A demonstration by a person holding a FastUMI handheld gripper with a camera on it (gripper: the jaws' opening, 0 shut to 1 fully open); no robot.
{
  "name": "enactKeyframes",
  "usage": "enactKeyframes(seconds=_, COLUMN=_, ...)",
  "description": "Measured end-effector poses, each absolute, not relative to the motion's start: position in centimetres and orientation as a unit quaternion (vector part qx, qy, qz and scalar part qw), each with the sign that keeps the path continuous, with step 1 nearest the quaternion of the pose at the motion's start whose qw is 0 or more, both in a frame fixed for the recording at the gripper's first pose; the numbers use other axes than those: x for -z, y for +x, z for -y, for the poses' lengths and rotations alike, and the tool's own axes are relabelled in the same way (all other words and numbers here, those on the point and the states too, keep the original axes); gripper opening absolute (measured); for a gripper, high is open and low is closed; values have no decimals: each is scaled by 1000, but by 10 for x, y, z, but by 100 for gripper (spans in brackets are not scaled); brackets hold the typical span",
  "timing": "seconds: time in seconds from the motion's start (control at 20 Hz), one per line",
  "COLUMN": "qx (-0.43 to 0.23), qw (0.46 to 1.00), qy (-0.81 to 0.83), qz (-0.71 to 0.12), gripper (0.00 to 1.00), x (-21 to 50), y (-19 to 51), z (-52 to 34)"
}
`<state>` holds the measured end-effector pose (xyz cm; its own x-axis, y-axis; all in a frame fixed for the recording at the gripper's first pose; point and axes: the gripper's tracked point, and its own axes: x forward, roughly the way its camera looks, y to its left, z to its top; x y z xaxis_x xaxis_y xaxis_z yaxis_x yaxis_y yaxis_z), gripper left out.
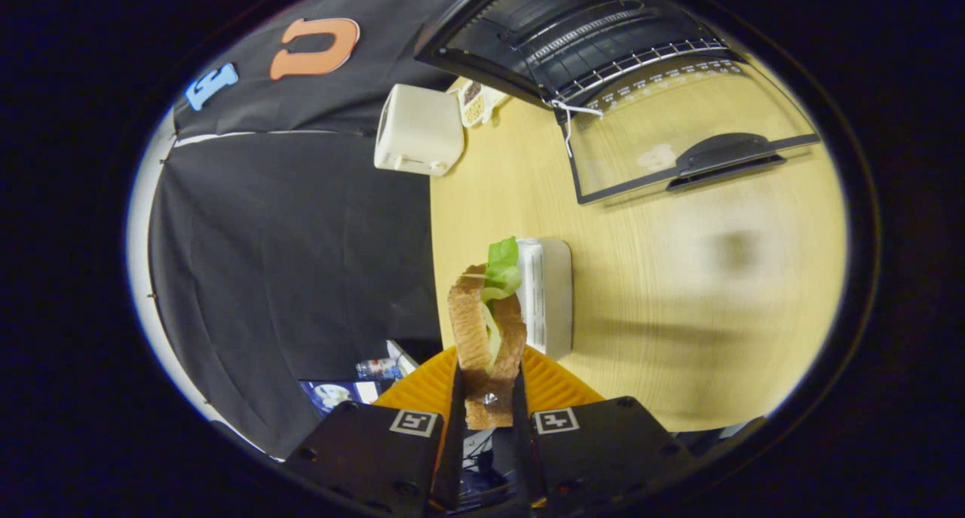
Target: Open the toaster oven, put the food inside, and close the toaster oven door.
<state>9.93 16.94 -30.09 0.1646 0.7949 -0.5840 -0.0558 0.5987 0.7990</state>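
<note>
Two fingers of the gripper [488, 397] were clamped on a sandwich [486, 329], one pressing each slice of bread, so the food was held upright between them with green lettuce [502, 265] sticking out of its far end. Behind the fingers sat an orange ridged piece [554, 382], partly hidden by them and by the sandwich. Just beyond the sandwich, on the light wooden table [678, 292], lay a white rectangular tray [549, 295], close beside the lettuce. Farther on, the toaster oven [588, 35] stood with its glass door [678, 137] swung fully open and lying flat toward the gripper, the dark handle [724, 156] at the door's near edge and the wire rack [626, 62] showing at the mouth of the dark cavity. Near the oven's side, at the table's edge, stood a white toaster [418, 130], with a small dish of something grainy [473, 102] just beside it. A sheet of black cloth [301, 254] hung beyond the table.
</note>
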Motion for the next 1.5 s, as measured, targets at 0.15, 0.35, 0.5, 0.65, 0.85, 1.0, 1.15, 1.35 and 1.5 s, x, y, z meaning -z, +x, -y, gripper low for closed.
enactKeyframes(seconds=0.15, qx=-303, qw=709, qy=353, qz=-530, gripper=33, x=269, y=112, z=-146)
enactKeyframes(seconds=0.35, qx=-272, qw=754, qy=365, qz=-473, gripper=33, x=237, y=137, z=-98)
enactKeyframes(seconds=0.5, qx=-237, qw=781, qy=388, qz=-427, gripper=33, x=224, y=155, z=-61)
enactKeyframes(seconds=0.65, qx=-185, qw=801, qy=422, qz=-382, gripper=33, x=231, y=184, z=-33)
enactKeyframes(seconds=0.85, qx=-135, qw=787, qy=496, qz=-340, gripper=33, x=248, y=228, z=-16)
enactKeyframes(seconds=1.0, qx=-122, qw=772, qy=545, qz=-304, gripper=33, x=258, y=265, z=-22)
enactKeyframes(seconds=1.15, qx=-115, qw=760, qy=587, qz=-254, gripper=33, x=260, y=312, z=-24)
enactKeyframes(seconds=1.35, qx=-75, qw=749, qy=619, qz=-226, gripper=33, x=284, y=352, z=-19)
enactKeyframes(seconds=1.5, qx=-58, qw=751, qy=627, qz=-202, gripper=33, x=288, y=375, z=-22)
